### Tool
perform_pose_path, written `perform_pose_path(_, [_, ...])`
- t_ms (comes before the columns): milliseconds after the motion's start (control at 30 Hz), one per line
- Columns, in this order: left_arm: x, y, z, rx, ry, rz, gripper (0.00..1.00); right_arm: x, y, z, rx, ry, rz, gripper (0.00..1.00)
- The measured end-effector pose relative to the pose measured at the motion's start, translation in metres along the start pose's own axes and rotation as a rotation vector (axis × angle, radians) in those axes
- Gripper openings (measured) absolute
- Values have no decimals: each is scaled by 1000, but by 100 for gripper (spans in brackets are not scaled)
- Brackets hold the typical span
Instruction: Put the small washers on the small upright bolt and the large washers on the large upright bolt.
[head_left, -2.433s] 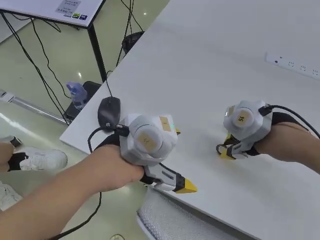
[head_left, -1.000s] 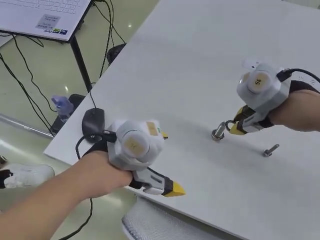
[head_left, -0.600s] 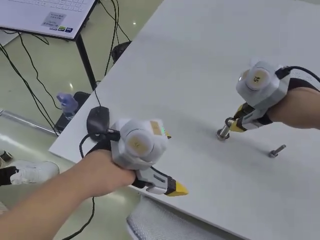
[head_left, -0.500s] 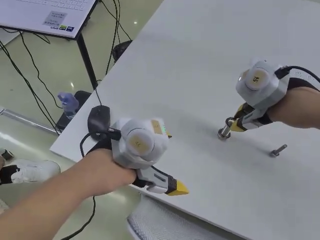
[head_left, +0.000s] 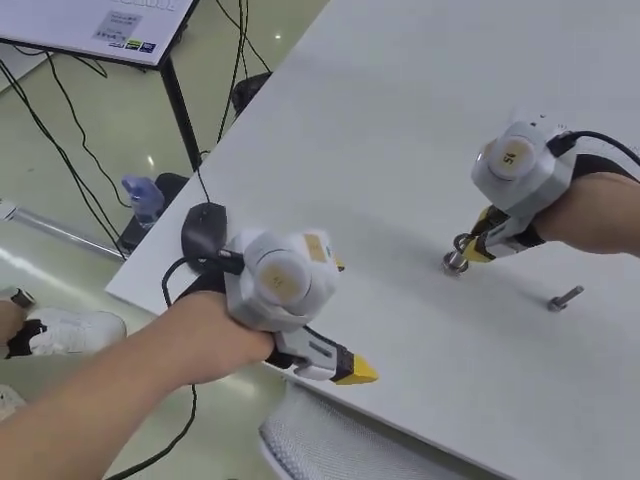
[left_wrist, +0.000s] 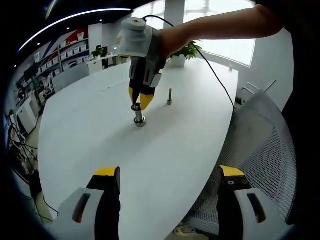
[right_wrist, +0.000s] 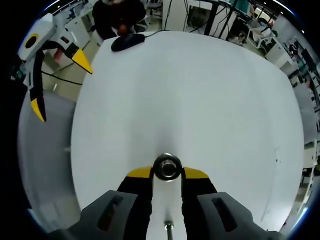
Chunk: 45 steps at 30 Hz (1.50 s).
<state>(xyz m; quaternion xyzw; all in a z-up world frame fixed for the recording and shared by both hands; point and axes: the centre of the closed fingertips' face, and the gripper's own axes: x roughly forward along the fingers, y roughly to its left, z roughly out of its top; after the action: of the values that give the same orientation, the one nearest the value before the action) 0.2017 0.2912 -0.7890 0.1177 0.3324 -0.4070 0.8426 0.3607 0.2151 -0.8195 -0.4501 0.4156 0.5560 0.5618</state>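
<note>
Your right gripper (head_left: 478, 248) was clenched on a washer (right_wrist: 167, 167), holding it at the top of the large bolt (head_left: 456, 262), which stood on the desk (head_left: 380, 130). The small bolt (head_left: 565, 297) stood nearby. Your left gripper (left_wrist: 169, 172) hung released over the desk's near edge.

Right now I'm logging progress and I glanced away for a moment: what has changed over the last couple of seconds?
The right tongs carried a washer over to the large bolt and now hold it at the top of the bolt's shank, still gripped. The left tongs stayed open and empty, and the small bolt stands as before.
</note>
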Motion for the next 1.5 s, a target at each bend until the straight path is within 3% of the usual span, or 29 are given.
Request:
perform_pose_path(867, [-5,-1,-9,-9,13,-1,77,36,1,-9,10,43,10,21])
perform_pose_path(1333, [-7,-2,-11,-3,23,1,77,39,4,-11,33,60,7,22])
perform_pose_path(1500, [-7,-3,-10,1,24,-3,77,39,5,-12,-6,72,0,23])
